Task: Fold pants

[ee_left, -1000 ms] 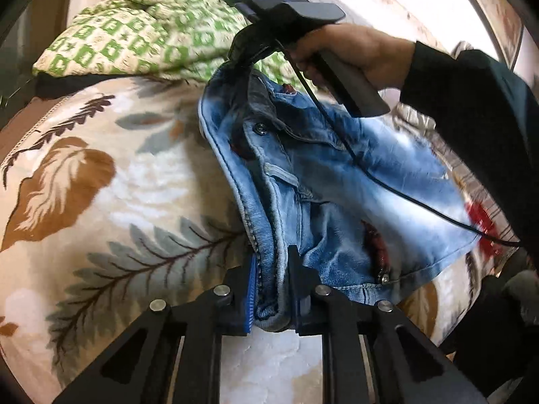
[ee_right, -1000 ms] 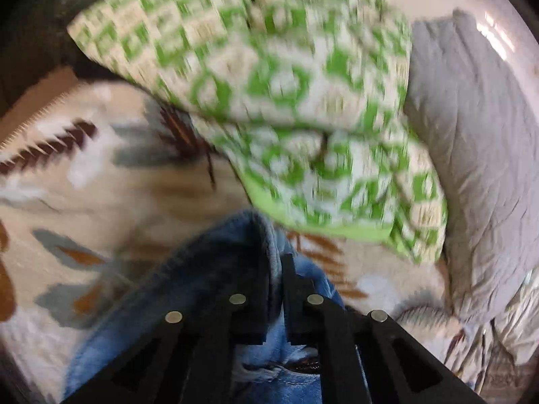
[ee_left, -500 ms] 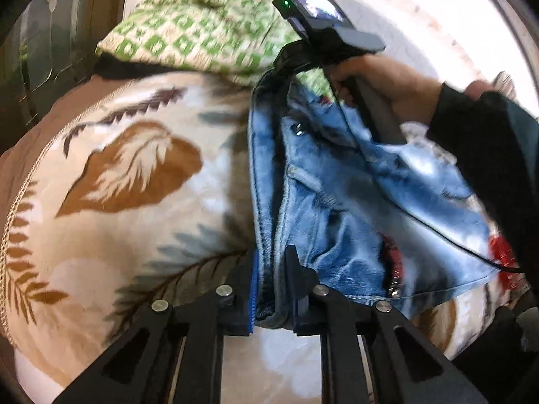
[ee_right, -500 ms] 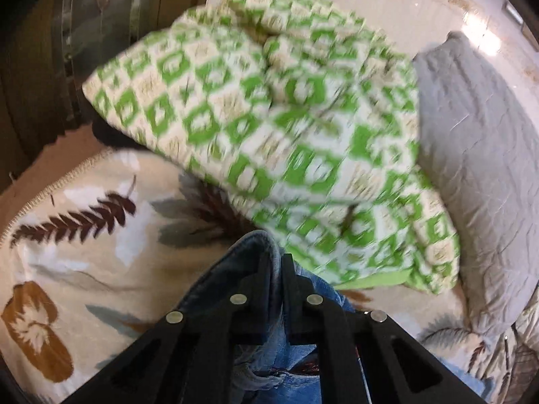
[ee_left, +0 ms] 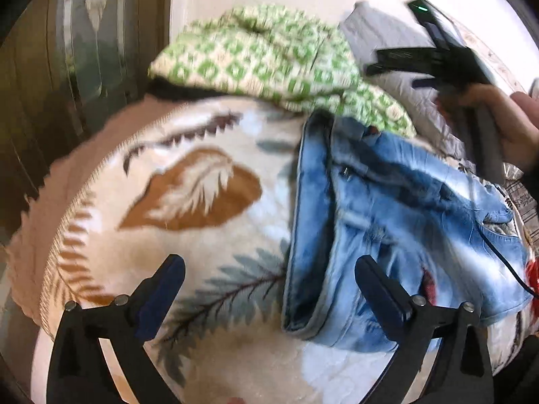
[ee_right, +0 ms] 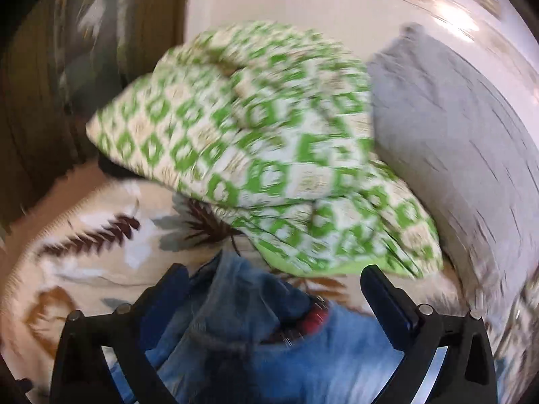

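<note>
Gaping wide on both the left gripper (ee_left: 269, 279) and right gripper (ee_right: 274, 288), gripping nothing; lying folded lengthwise on the leaf-print blanket (ee_left: 188, 202) just below the green pillow (ee_left: 269, 57), the jeans (ee_left: 387, 229). Likely handling as heavy, limp denim; pinching best at thick waistband or hems.

The jeans (ee_left: 387, 229) lie folded on the blanket (ee_left: 188, 202) in front of me, toward its right side. Behind them sits the quilt (ee_left: 269, 57) — its near edge just touching their far end — with the pillow (ee_right: 448, 141) to its right.
</note>
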Available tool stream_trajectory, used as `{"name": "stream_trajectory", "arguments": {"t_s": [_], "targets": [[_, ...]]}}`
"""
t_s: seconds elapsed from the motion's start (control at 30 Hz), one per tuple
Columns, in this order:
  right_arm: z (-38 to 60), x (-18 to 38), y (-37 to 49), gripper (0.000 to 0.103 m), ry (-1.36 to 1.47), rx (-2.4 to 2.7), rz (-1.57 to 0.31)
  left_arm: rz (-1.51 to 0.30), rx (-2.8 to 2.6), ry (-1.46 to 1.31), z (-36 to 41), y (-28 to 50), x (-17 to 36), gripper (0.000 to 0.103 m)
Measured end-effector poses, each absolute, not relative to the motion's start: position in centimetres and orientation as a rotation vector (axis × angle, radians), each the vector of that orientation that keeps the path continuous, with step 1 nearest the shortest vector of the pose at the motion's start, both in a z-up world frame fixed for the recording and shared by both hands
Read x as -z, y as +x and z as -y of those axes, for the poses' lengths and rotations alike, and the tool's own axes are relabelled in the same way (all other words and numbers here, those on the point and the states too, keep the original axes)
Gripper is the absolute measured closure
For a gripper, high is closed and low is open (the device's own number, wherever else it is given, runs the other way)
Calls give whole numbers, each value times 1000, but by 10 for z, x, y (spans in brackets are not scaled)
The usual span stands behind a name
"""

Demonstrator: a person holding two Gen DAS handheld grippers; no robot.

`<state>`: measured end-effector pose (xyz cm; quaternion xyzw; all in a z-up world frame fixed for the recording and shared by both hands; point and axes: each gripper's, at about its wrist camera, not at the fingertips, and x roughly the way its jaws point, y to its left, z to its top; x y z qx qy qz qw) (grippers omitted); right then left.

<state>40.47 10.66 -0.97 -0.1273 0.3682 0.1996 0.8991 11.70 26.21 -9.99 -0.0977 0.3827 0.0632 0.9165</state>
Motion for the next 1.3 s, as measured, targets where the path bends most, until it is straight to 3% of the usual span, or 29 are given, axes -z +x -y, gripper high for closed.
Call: {"name": "stream_trajectory", "arguments": {"t_s": [0.2, 0.57, 0.9, 1.3], "targets": [[-6, -32, 339, 0, -139, -287, -675, -680, -146, -128, -224, 129, 71, 2], [200, -8, 235, 0, -77, 9, -717, -669, 31, -86, -105, 184, 36, 1], [329, 0, 204, 0, 37, 124, -767, -789, 200, 15, 12, 235, 32, 1], [385, 5, 245, 0, 90, 48, -833, -867, 344, 194, 75, 300, 38, 1]]}}
